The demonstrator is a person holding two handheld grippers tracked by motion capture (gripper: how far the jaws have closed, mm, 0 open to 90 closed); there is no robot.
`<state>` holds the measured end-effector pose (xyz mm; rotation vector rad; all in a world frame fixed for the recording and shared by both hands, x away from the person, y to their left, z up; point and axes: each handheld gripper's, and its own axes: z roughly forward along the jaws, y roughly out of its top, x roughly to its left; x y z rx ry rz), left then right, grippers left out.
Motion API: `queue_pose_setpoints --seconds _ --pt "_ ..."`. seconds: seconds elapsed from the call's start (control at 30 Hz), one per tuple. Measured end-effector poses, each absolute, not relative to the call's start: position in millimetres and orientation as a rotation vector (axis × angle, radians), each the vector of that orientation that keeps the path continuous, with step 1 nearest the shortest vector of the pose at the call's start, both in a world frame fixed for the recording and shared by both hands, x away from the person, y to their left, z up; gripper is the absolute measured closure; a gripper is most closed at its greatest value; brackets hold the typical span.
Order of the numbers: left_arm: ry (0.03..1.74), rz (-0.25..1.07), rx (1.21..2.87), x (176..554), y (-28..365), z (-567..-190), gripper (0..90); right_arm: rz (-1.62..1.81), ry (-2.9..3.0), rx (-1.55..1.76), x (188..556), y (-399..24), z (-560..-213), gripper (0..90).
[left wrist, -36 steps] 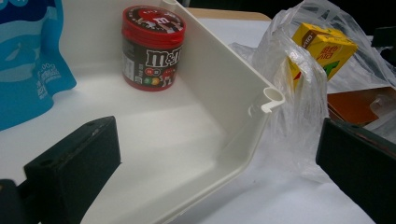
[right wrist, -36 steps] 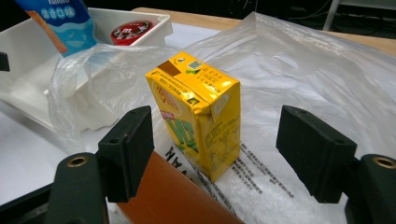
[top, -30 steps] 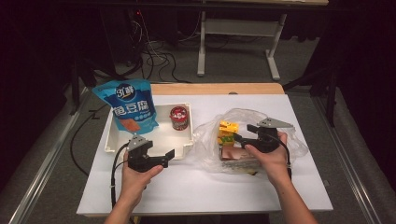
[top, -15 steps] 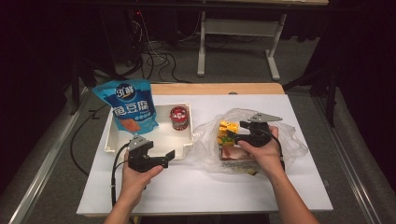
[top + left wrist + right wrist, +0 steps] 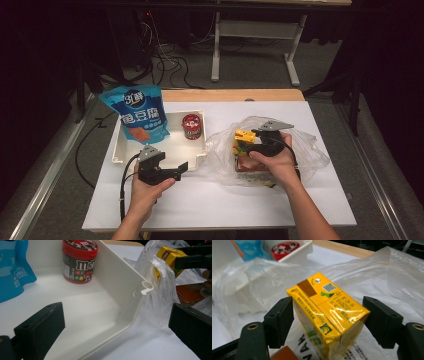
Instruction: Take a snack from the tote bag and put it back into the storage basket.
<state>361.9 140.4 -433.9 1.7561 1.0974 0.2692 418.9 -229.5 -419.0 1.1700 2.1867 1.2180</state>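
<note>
A yellow drink carton [image 5: 243, 137] stands inside a crumpled clear plastic bag [image 5: 310, 150] on the white table. My right gripper [image 5: 252, 142] reaches it from the right. In the right gripper view the carton [image 5: 322, 297] stands between the two jaws of my right gripper [image 5: 328, 311], close to both pads, and the jaws are open. My left gripper [image 5: 182, 167] is open and holds nothing, just off the near right corner of the white tray [image 5: 125, 150]. That tray corner [image 5: 120, 285] lies ahead of my left gripper [image 5: 116, 315].
The tray holds a red M&M's tub [image 5: 191, 126] and a blue snack pouch [image 5: 135, 112] leaning at its left end. A brown box [image 5: 247, 164] lies in the bag below the carton. Bare white table runs along the near edge.
My right gripper has slid left across the bag until its jaws flank the yellow carton. The carton and the left gripper have stayed put.
</note>
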Motion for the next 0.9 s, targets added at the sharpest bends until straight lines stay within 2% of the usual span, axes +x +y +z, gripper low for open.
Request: queue_pose_setpoints --seconds 0.1,0.33,0.4,0.57,0.63,0.73,0.8,0.87,0.9 --pt "1.102 0.274 1.756 362.0 140.5 -434.2 1.0 1.194 2.185 1.163 417.8 -227.7 -419.6 29.4" --pt "1.104 0.267 1.757 362.0 139.8 -434.6 1.0 1.157 2.190 1.129 409.8 -226.3 -419.6 39.8" --pt "1.102 0.266 1.759 361.9 139.1 -434.8 1.0 1.159 2.191 1.135 409.7 -226.1 -421.2 38.6" --pt "1.095 0.263 1.768 361.5 137.1 -435.7 1.0 1.177 2.237 1.159 419.0 -219.3 -423.7 28.2" --pt "1.093 0.261 1.769 361.4 136.8 -435.9 1.1 1.158 2.245 1.160 421.9 -215.7 -424.3 28.4" --pt "1.086 0.259 1.773 360.8 136.5 -435.9 1.2 1.133 2.247 1.168 424.0 -213.9 -425.0 31.4" --pt "1.086 0.258 1.775 360.6 136.4 -435.8 1.4 1.131 2.254 1.152 423.1 -214.5 -424.9 38.1" --pt "1.084 0.255 1.775 360.4 136.2 -435.5 1.5 1.124 2.286 1.128 420.8 -215.8 -424.8 49.5" --pt "1.083 0.252 1.777 360.3 136.0 -435.4 1.6 1.128 2.294 1.114 419.0 -215.2 -425.0 49.8"
